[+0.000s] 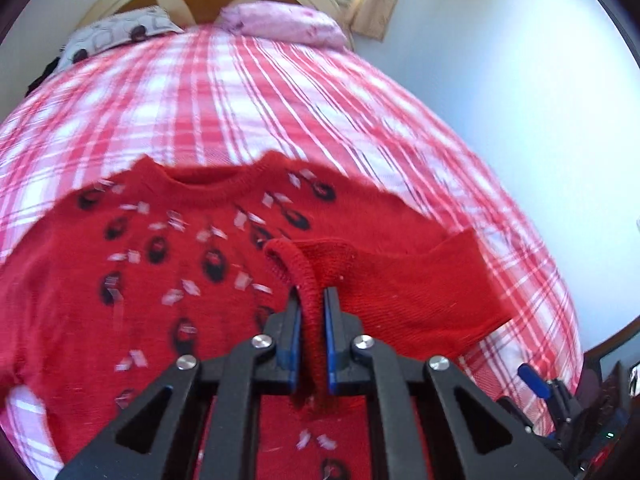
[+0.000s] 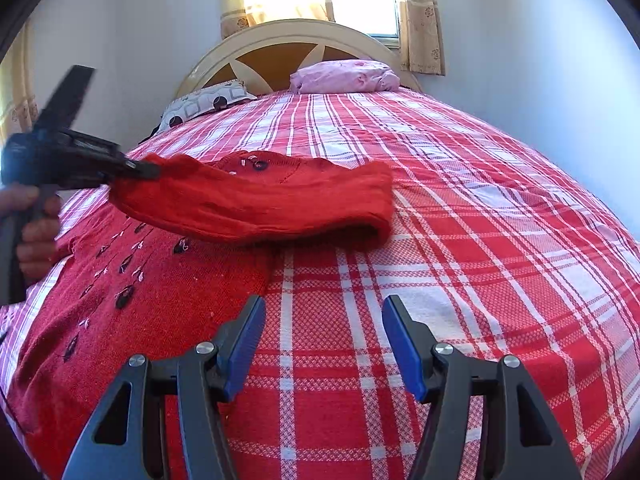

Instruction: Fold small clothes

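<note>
The left gripper (image 1: 311,300) jaws pinched the soft, limp sweater (image 1: 132,280) cuff (image 1: 298,268); right gripper (image 2: 323,312) stood open, empty.

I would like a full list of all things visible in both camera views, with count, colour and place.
sweater: one, red with dark motifs, flat on bedspread.
sleeve: one, red, lifted across sweater, cuff pinched.
bedspread: one, red-white plaid, over bed.
pillows: two, pink and grey patterned, by headboard.
headboard: one, cream and brown, far end.
curtains: beige, at window.
left gripper: black, blue pads, shut on cuff.
right gripper: open, above bedspread.
hand: one, holding left gripper.
</note>
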`<control>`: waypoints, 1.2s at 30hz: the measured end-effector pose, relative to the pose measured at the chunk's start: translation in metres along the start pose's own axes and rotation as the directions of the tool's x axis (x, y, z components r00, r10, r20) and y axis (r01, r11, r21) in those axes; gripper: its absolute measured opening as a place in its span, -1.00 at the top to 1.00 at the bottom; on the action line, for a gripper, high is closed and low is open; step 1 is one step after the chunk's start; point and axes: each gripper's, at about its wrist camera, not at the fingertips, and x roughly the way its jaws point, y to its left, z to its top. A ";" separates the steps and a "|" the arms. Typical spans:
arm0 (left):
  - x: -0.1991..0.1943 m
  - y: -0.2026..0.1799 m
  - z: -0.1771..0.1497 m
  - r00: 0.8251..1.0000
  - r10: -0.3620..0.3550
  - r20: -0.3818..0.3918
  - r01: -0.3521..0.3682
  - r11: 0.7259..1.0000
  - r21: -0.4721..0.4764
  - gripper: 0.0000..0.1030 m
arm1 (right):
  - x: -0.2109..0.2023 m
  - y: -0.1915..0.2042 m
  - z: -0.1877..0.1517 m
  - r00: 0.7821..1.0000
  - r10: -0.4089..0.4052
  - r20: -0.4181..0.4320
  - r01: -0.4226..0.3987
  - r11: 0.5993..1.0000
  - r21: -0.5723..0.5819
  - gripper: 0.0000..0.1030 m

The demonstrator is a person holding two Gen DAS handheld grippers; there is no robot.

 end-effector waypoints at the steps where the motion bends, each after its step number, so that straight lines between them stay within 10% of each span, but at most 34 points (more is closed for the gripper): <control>1: -0.008 0.007 0.002 1.000 0.006 0.016 -0.006 1.000 -0.008 0.80 | 0.000 0.000 0.000 1.000 -0.001 -0.002 0.001 1.000 0.001 -0.20; 14: -0.071 0.102 -0.003 0.987 0.107 0.122 -0.091 0.987 -0.132 0.80 | 0.005 -0.001 -0.001 1.000 -0.011 -0.018 0.011 1.000 0.011 -0.20; 36: -0.036 0.164 -0.063 0.991 0.135 0.008 -0.128 0.956 -0.264 0.80 | 0.016 -0.001 -0.002 0.998 -0.019 -0.054 0.019 1.000 0.005 -0.20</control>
